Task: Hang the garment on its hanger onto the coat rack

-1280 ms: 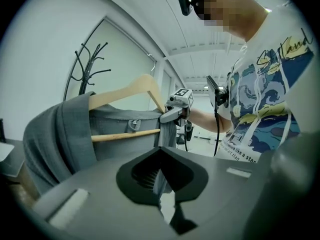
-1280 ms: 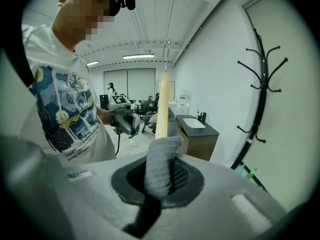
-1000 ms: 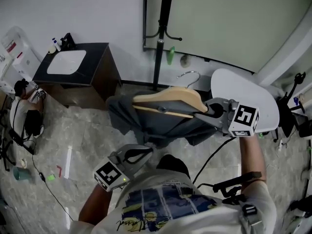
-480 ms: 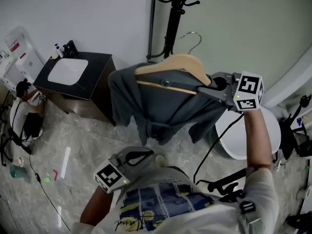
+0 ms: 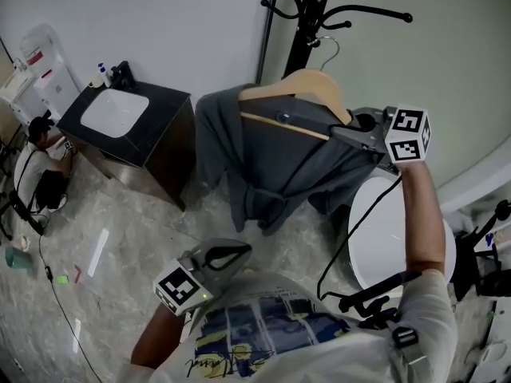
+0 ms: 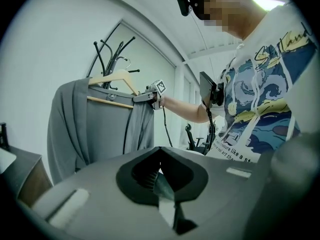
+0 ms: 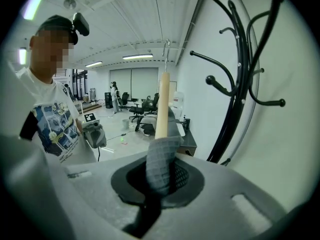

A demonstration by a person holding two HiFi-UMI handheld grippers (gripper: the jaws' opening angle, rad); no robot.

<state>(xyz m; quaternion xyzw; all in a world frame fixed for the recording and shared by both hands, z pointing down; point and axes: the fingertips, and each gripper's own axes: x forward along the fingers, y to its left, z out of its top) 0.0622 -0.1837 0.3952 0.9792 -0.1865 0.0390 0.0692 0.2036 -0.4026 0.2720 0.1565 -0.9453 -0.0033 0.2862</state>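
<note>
In the head view, the right gripper (image 5: 345, 132) holds the near end of the wooden hanger (image 5: 291, 94), whose long axis runs away from its fingers toward the picture's left. The grey garment (image 5: 271, 162) drapes from the hanger, clear of the floor. The hanger's wire hook (image 5: 327, 50) stands up just beside the pole of the black coat rack (image 5: 313, 10), below its curved arms and not yet over any of them. The left gripper (image 5: 231, 254) hangs low by the person's chest, well apart from the garment, so the right hand is plainly the nearer one.

In the left gripper view, the left gripper (image 6: 162, 184) has its fingers pressed together with nothing between them. The garment (image 6: 100, 129) and hanger (image 6: 112, 79) hang well ahead of it.

In the right gripper view, the right gripper (image 7: 160, 179) is clenched on the hanger (image 7: 161, 104) through a fold of the garment (image 7: 161, 156). The hook (image 7: 166, 46) rises left of the coat rack (image 7: 245, 69), apart from its arms. The top of the rack is cut off, and this end-on view hides how the hook's opening is turned.
</note>
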